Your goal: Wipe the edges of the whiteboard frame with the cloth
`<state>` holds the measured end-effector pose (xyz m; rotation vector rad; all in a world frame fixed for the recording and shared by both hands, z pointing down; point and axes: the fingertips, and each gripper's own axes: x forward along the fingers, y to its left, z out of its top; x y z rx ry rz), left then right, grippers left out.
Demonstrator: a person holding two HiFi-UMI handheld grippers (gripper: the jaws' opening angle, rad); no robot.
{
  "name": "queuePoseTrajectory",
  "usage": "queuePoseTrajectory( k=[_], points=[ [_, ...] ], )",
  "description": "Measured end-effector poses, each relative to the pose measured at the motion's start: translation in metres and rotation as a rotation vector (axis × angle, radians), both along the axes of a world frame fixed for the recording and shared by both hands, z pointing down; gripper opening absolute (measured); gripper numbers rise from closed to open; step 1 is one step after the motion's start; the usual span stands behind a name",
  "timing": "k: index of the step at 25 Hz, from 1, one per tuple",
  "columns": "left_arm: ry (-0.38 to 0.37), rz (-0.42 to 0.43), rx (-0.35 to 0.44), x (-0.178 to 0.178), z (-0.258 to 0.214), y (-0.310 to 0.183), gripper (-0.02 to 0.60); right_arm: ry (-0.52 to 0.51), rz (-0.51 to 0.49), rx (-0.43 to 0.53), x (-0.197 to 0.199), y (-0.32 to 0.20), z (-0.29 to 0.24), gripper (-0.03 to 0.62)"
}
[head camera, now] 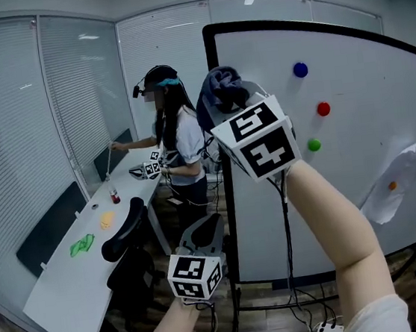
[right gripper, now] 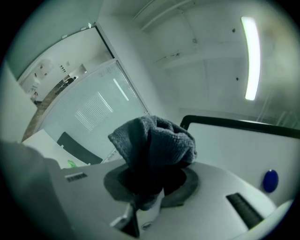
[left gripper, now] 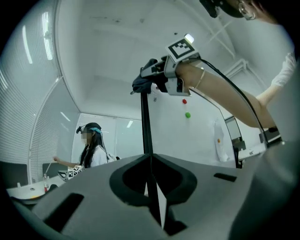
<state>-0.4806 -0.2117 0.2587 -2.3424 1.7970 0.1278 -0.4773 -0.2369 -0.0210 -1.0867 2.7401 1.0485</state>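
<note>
The whiteboard stands on the right, and its black frame (head camera: 229,196) runs up the left side and along the top. A dark blue-grey cloth (head camera: 221,91) is bunched in my right gripper (head camera: 230,110), which is shut on it and raised to the frame's upper left part. In the right gripper view the cloth (right gripper: 152,145) bulges out of the jaws (right gripper: 145,206), with the frame's top corner (right gripper: 234,123) just behind it. My left gripper (head camera: 201,234) hangs low beside the frame's left post and points up. Its jaws (left gripper: 152,187) are closed together on nothing, and the post (left gripper: 146,126) rises beyond them.
Blue (head camera: 300,70), red (head camera: 323,109) and green (head camera: 314,144) magnets and a crumpled white sheet (head camera: 398,183) are on the board. A person (head camera: 175,139) stands at a long white desk (head camera: 58,292) on the left. A black office chair (head camera: 127,239) is close to the post. Cables and a power strip (head camera: 326,329) lie on the floor.
</note>
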Motion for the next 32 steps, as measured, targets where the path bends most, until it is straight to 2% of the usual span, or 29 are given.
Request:
queuePoseTrajectory(
  k=[3,11,16,19,24,32],
  points=[
    [-0.049,-0.025,-0.014,-0.004,0.000,-0.004,0.025,-0.026,0.008,0.031,0.004,-0.002,-0.028,0.077],
    [-0.057,-0.022,-0.034,0.000,-0.004,-0.013,0.025,-0.026,0.017,0.062,-0.002,0.001,-0.061,0.077],
    [-0.037,-0.009,-0.054,0.004,0.001,-0.011,0.025,-0.106,0.033,0.107,0.002,0.005,-0.092,0.077],
    [-0.028,0.002,-0.066,0.009,0.009,-0.009,0.025,-0.153,0.054,0.135,0.012,0.005,-0.105,0.077],
    [-0.062,0.024,-0.103,0.022,0.027,-0.010,0.025,-0.192,0.071,0.171,0.034,-0.005,-0.112,0.077],
    [-0.033,0.088,-0.181,0.046,0.060,-0.009,0.025,-0.240,0.171,0.231,0.083,-0.012,-0.118,0.077]
  ],
)
